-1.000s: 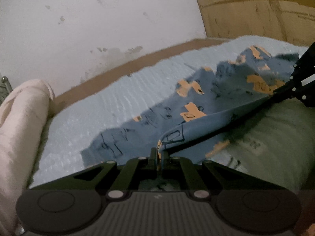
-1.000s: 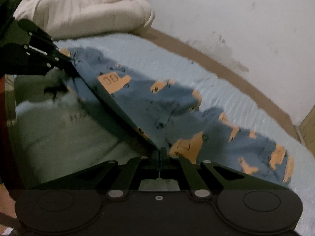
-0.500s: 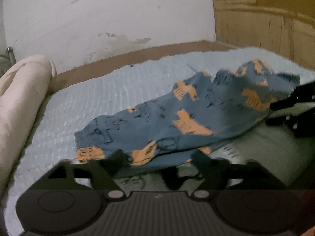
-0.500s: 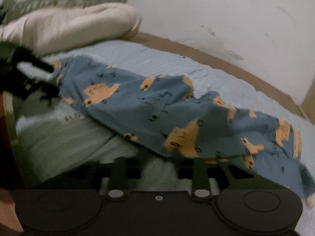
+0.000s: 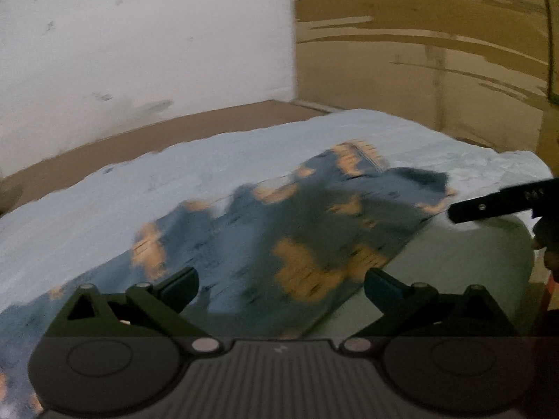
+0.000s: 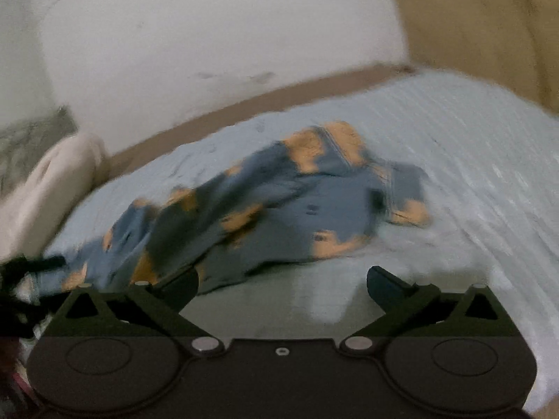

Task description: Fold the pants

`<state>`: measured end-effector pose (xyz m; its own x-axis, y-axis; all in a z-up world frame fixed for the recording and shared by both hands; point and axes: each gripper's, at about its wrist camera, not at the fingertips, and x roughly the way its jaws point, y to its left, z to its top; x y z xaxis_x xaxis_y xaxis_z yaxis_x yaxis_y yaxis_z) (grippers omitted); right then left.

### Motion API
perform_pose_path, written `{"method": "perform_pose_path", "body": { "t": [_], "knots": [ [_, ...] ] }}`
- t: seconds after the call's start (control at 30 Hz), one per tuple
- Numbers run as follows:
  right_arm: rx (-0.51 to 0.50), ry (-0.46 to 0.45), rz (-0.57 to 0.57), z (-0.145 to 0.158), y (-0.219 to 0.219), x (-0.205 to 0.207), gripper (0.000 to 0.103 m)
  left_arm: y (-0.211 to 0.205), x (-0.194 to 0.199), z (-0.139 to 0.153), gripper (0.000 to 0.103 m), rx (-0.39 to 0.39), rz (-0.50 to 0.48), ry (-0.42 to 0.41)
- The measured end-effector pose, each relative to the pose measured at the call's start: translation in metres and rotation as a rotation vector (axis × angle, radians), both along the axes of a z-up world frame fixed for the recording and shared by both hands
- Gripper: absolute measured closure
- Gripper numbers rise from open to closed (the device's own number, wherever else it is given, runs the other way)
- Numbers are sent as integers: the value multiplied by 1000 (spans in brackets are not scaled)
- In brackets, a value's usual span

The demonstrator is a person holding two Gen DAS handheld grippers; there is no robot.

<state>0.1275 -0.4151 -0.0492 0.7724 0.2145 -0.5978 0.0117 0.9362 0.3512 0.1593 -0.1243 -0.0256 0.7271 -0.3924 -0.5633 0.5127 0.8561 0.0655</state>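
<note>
The blue pants (image 5: 279,230) with orange prints lie loose and rumpled on the light blue bed cover (image 5: 139,188). They also show in the right wrist view (image 6: 279,202). My left gripper (image 5: 279,286) is open and empty, just in front of the pants' near edge. My right gripper (image 6: 283,286) is open and empty, just short of the pants. The right gripper's finger (image 5: 503,202) shows at the right edge of the left wrist view, beside the pants. Both views are blurred by motion.
A cream pillow (image 6: 45,188) lies at the left end of the bed. A white wall (image 5: 139,52) and a brown bed frame (image 5: 139,139) run behind it. A wooden wardrobe (image 5: 436,52) stands at the right. A pale green cloth (image 5: 454,262) covers the near bed edge.
One second ago both grippers were shut on the pants' edge and held it up. Both have opened and let go. The pants have dropped onto the bed.
</note>
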Motion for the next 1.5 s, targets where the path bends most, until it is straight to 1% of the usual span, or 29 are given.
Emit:
{"method": "perform_pose_path", "body": {
  "t": [0.07,0.1,0.17,0.23,0.3,0.33,0.4,0.5,0.57,0.6,0.63,0.67,0.7,0.73,0.77,0.8,0.87,0.9,0.97,1.0,1.03,1.07,1.13,1.2,1.27,1.33,1.37,1.43,1.5],
  "knots": [
    [112,73,-13,-6,-20,9,1,-27,7,-3,0,37,-35,-10],
    [190,87,-16,-8,-31,13,1,-40,11,-5,0,60,-52,-7],
    [316,81,-31,-11,-49,19,1,-63,18,-10,1,99,-74,11],
    [399,76,-56,-13,-62,29,1,-76,26,-17,11,112,-88,37],
    [471,75,-88,-19,-71,41,2,-82,34,-23,16,135,-71,76],
    [511,75,-113,-23,-76,47,4,-83,37,-25,20,147,-53,89],
    [565,66,-166,-27,-85,55,10,-82,39,-27,25,165,-34,97],
    [595,43,-252,-29,-97,65,26,-81,41,-25,27,168,-34,101],
    [594,32,-318,-28,-105,67,46,-79,41,-24,27,167,-38,100],
    [580,32,-357,-27,-110,68,52,-79,41,-24,27,165,-36,101],
    [562,37,-386,-26,-114,70,64,-78,42,-24,29,162,-35,103],
    [540,48,-413,-26,-117,72,81,-78,43,-24,31,161,-34,106],
    [503,64,-433,-24,-120,74,90,-77,43,-23,35,162,-32,107],
    [459,76,-443,-21,-121,77,96,-77,44,-24,40,163,-31,108],
    [352,65,-431,-12,-118,79,97,-76,43,-23,41,162,-30,110],
    [352,65,-431,-12,-118,79,97,-75,43,-22,42,158,-31,113],
    [211,47,-405,-2,-114,80,95,-74,44,-22,42,150,-40,120],
    [153,55,-388,-1,-113,84,93,-74,44,-22,42,148,-50,122],
    [109,101,-371,-7,-114,89,80,-74,43,-22,41,145,-69,120],
    [72,122,-368,-10,-113,92,78,-75,42,-22,40,145,-77,120],
    [36,126,-365,-10,-113,92,70,-75,42,-22,39,145,-82,118],
    [11,119,-370,-9,-111,86,59,-76,41,-23,39,147,-88,114],
    [-32,92,-403,-2,-110,80,48,-79,42,-25,39,156,-96,108],
    [-70,59,-386,4,-105,81,48,-81,45,-28,40,168,-96,110],
    [-108,44,-360,9,-94,90,48,-83,48,-31,46,174,-88,116],
    [-129,21,-311,14,-83,101,48,-82,49,-33,52,177,-80,118],
    [-115,12,-273,15,-77,108,48,-82,50,-32,52,175,-82,115],
    [-35,11,-187,15,-69,129,47,-82,48,-32,52,169,-94,102],
    [83,45,-102,6,-65,148,46,-84,45,-31,52,174,-110,69]
  ]
}}
